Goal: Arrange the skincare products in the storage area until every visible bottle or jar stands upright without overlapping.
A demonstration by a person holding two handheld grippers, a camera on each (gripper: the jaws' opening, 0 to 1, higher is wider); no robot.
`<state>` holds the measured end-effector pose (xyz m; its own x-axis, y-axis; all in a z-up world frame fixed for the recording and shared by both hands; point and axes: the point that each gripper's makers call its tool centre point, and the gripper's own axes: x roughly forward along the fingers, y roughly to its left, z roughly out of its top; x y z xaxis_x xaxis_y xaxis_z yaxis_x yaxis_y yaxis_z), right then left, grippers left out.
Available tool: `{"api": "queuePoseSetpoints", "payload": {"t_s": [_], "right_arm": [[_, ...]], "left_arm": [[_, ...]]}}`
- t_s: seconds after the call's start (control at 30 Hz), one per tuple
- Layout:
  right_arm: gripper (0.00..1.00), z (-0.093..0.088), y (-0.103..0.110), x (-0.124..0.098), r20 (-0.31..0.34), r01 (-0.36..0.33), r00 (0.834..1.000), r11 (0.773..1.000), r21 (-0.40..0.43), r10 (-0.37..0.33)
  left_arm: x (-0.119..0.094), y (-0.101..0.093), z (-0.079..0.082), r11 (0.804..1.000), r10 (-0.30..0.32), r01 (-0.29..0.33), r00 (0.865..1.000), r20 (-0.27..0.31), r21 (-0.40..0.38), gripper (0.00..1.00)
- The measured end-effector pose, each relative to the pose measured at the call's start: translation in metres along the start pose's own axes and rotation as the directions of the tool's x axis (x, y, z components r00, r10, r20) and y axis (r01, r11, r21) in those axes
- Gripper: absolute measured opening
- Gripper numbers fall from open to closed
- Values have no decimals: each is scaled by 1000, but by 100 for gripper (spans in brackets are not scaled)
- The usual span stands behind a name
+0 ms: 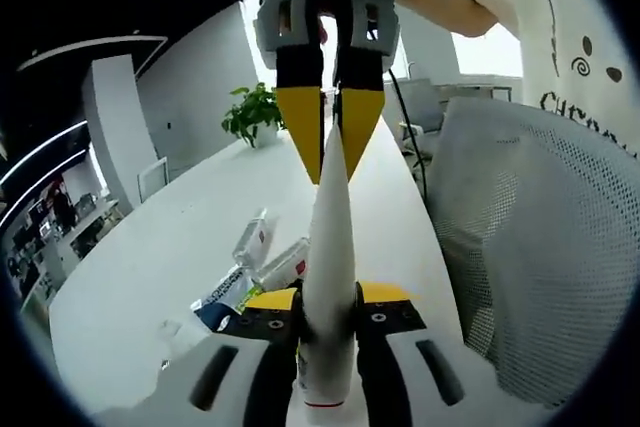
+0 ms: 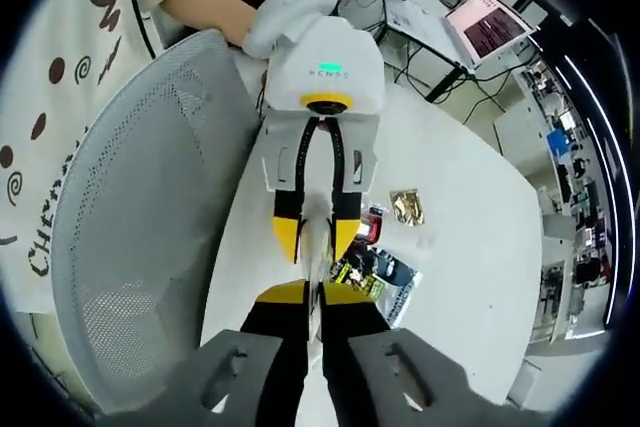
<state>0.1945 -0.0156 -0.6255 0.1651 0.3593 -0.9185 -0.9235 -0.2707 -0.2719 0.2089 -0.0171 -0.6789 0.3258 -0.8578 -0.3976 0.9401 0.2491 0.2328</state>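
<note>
— Left gripper (image 1: 330,322): what does it hold?

— Its two jaws, with yellow tips, are pressed against a white tube (image 1: 330,277). The tube lies along the jaws and points away from the camera, its flat narrow end far from us. The right gripper (image 1: 328,137) comes from the top of the left gripper view and pinches this narrow end between its own yellow tips — so both tools hold the same tube, one at each end.

— And from the other side?

— In the right gripper view the right gripper (image 2: 320,297) has its jaws almost together, with only a thin edge of the tube (image 2: 316,247) between them. The left gripper (image 2: 316,237) is opposite, and a white gloved hand (image 2: 285,17) holds its body.

— Where are the other products?

— On the white table (image 1: 170,247), below the tube. I see two clear small bottles (image 1: 268,252) lying on their sides, close together, and beside them a flat packet (image 1: 222,305) with dark blue and green print. In the right gripper view a small gold packet (image 2: 406,205) lies apart from this group.

— Anything else near?

— A grey mesh chair (image 1: 530,247) just beside the table edge, and a green plant (image 1: 255,112) at the far end of the table.
</note>
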Motion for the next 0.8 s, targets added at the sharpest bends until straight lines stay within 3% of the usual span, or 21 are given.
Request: {"api": "queuePoseSetpoints", "payload": {"t_s": [0.4,0.8], "right_arm": [[3,-6,-2,-10,-71,-17,997,997,69,22],[3,1,0,-8,-29,-11,999,997,79,13]], "left_arm": [[10,6,6,1000,-6,7,999,38,-16,16],[16,4,16,996,-3,11,995,97,-83,15]]}}
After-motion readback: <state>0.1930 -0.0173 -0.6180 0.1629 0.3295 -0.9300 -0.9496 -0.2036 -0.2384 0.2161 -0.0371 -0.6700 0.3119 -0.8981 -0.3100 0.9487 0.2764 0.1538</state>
